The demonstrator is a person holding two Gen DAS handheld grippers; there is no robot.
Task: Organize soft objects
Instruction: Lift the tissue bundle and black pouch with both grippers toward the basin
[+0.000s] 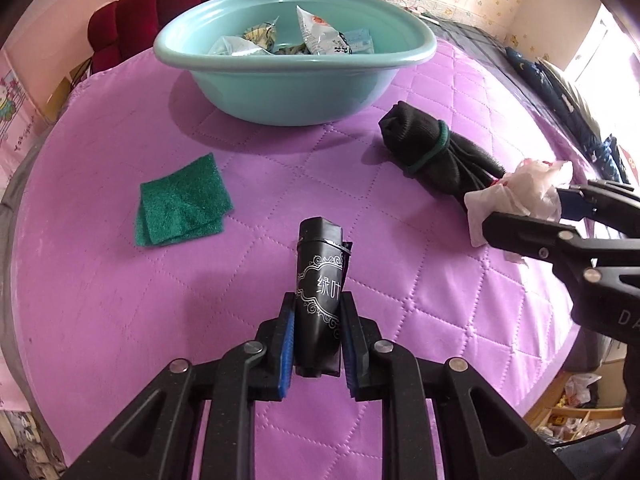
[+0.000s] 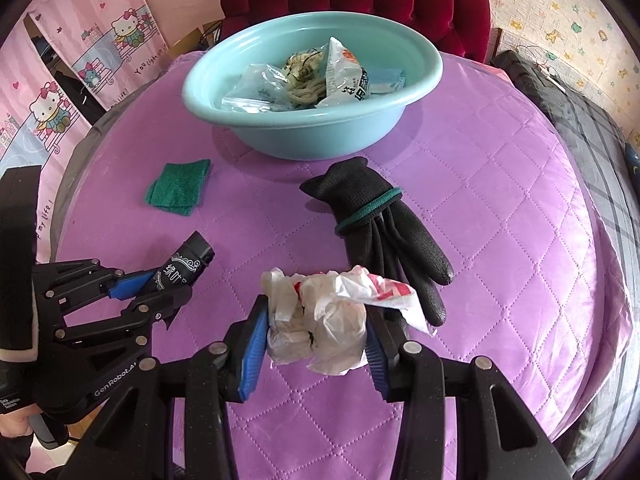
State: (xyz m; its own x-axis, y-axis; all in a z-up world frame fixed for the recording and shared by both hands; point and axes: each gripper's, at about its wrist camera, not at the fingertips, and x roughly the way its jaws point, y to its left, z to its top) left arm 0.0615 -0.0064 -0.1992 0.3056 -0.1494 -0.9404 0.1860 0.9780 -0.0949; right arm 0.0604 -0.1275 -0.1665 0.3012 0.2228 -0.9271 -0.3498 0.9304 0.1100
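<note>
With the left gripper point(image 1: 318, 344) clamping a black tube point(image 1: 320, 276) and the right gripper point(image 2: 316, 344) pinching crumpled plastic point(image 2: 320, 320), the teal basin point(image 1: 296, 92) lies straight ahead, seemingly equidistant from both.

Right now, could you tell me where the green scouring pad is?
The green scouring pad lies on the purple quilt, left of the black glove, near the teal basin.

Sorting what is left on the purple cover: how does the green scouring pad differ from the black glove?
The green scouring pad is a flat, folded square; the black glove is a long bundle bound by a green band. The pad lies left of the teal basin, the glove right, near the right gripper. Both lie loose, ungripped, outside the basin.
</note>
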